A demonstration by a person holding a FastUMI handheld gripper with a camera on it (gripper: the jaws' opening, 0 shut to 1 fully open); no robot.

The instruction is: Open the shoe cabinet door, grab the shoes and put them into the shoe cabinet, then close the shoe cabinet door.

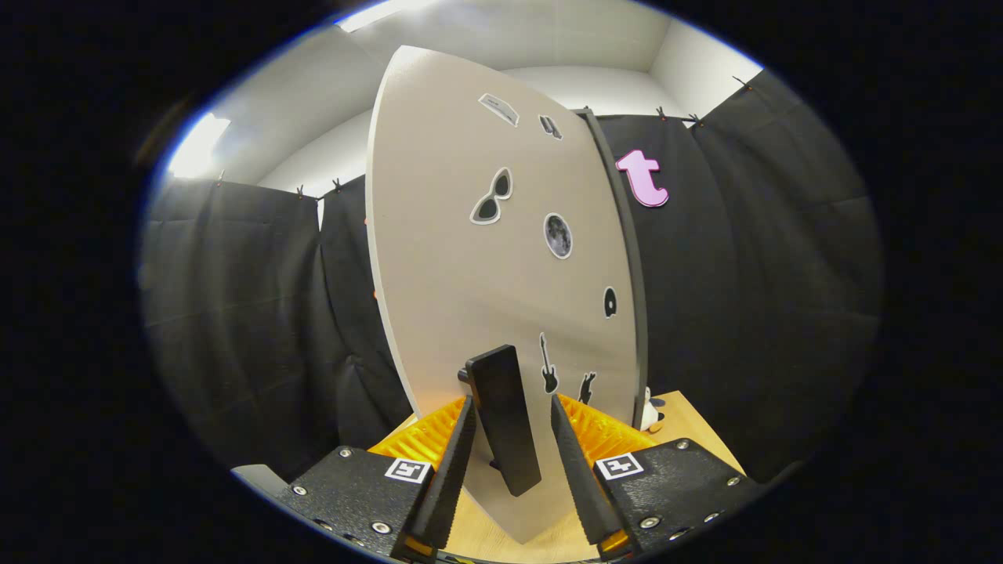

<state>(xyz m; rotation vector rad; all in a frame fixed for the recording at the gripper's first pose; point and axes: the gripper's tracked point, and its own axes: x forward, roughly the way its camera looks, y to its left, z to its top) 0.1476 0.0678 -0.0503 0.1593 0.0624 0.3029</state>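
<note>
The shoe cabinet door (462,298) is a pale panel with several small stickers, standing close in front of me and seen at a slant. Its black bar handle (505,423) sits between the fingers of my gripper (512,401). The gripper is open: the left finger lies close beside the handle, while a gap separates the right finger (576,462) from it. A dark edge of the cabinet (627,258) runs along the door's right side. A small white and black object (649,411), maybe part of a shoe, peeks out past the door's lower right corner.
The wooden tabletop (693,427) continues under the door and to its right. Black cloth booth walls (251,313) hang close behind and on both sides, with white walls and ceiling lights above.
</note>
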